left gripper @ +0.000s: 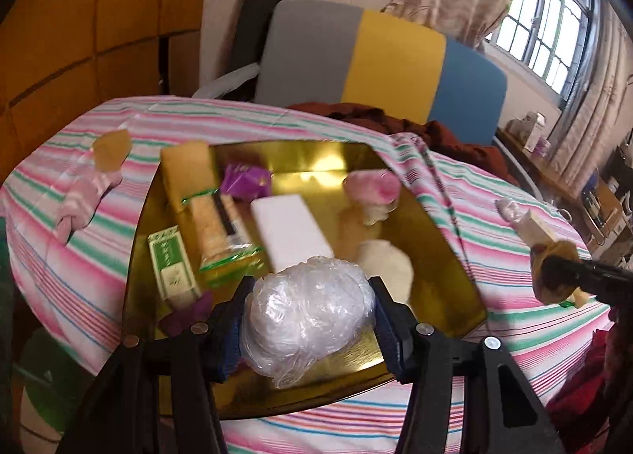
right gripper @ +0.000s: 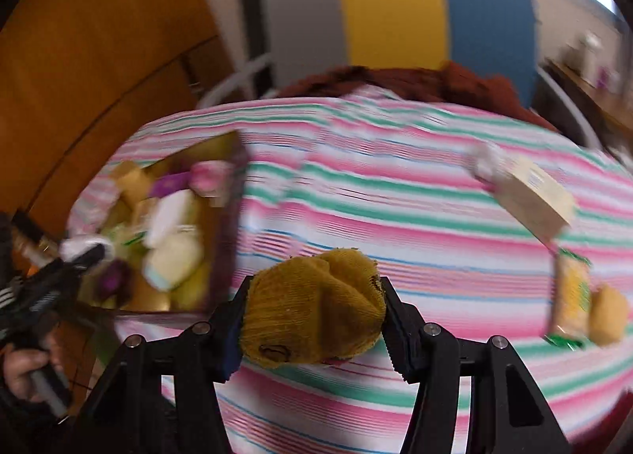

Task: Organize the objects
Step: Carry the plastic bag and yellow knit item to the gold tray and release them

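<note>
A crinkled clear plastic bundle (left gripper: 306, 311) hangs over the gold tray (left gripper: 447, 252) (crowded), mustard knit cloth (right gripper: 316, 315) over stripes.

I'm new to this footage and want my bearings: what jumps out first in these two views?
The shiny gold tray on the striped tablecloth draws the eye, crowded with small packets and pads. Close to the lens, the left gripper clamps a crinkly clear plastic bundle over the tray's near edge. In the other view the right gripper squeezes a mustard-yellow knitted cloth above the tablecloth, right of the tray.
</note>
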`<state>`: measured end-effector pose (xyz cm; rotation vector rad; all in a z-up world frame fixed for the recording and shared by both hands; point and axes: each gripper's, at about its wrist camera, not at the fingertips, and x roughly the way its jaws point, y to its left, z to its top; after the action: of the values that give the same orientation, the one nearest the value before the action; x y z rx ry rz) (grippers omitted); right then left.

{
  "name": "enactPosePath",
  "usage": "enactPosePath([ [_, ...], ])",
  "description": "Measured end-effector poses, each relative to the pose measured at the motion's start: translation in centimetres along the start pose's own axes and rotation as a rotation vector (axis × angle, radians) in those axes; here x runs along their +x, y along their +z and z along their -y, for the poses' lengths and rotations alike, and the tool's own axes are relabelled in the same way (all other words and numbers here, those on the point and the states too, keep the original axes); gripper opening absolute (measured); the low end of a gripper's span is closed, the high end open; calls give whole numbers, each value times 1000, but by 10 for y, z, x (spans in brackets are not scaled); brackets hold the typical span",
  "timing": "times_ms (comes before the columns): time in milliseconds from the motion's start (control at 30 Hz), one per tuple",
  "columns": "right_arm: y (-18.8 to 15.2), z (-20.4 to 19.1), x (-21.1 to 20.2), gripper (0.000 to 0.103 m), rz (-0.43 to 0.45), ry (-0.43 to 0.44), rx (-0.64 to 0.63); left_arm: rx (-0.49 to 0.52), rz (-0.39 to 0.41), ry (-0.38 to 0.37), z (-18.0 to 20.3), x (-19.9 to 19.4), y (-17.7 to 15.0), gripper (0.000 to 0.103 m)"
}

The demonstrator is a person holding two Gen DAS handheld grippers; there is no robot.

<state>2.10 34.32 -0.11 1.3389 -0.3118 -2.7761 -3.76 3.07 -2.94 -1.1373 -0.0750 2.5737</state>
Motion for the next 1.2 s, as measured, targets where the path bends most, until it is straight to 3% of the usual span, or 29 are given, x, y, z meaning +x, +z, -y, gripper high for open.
enactPosePath([
  [233,17,-75,16,59,-9,119,-133,-15,-14,26,-5,6,-4,62],
  [600,46,-139,45,60,-12,171,-213,-50,4,76,-19,-7,-3,67],
  [800,54,-161,63,65,-18,185,-206,-73,22,103,-29,-16,-4,67],
  [1000,54,-175,69,84,-23,233,-192,-81,25,121,-34,-20,-5,67],
  [1200,48,-174,66,84,-17,215,-198,-79,38,133,-31,-24,-2,67],
])
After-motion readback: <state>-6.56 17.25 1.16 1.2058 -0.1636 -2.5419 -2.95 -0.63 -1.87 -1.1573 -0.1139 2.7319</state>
